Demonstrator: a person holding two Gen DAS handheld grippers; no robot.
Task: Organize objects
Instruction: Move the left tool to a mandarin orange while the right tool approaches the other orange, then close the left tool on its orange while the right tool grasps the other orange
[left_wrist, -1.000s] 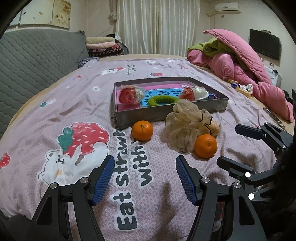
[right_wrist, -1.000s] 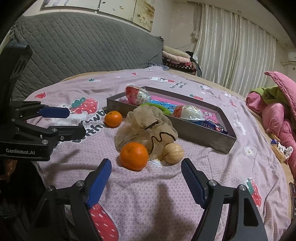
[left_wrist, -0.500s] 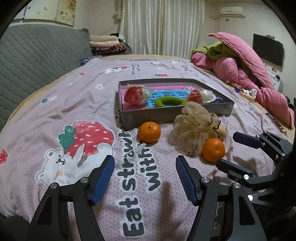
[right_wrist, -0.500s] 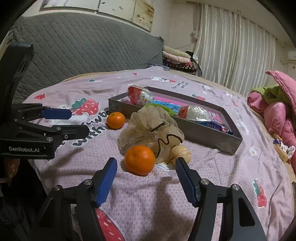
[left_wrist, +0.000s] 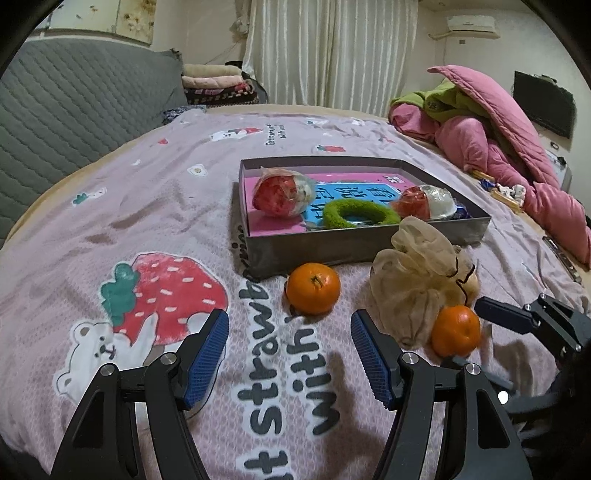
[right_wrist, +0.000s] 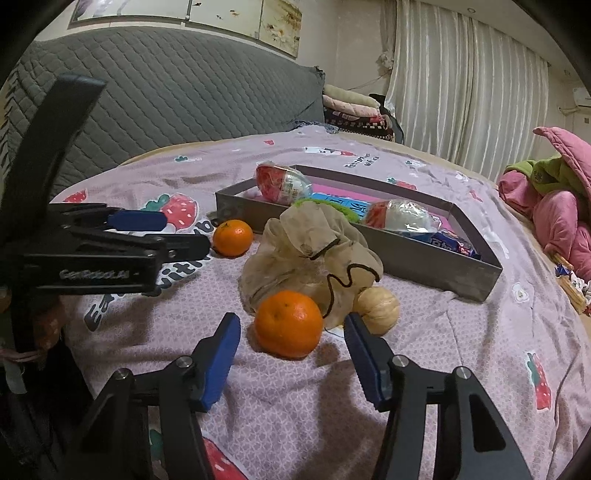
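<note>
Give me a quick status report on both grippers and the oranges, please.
Left gripper open, empty. Right gripper open, jaws just closing around near orange, pads not touching. Mesh bag and walnut crowd it.

A pink quilt (left_wrist: 517, 147) is lying heaped beside white curtains (left_wrist: 332, 55), with folded blankets (left_wrist: 218, 83) sitting at the curtains' other side.

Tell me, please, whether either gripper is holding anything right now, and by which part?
Nothing is held. The right gripper has been closing around the near orange, but its fingers do not touch it yet. The left gripper stands open over bare bedspread.
</note>
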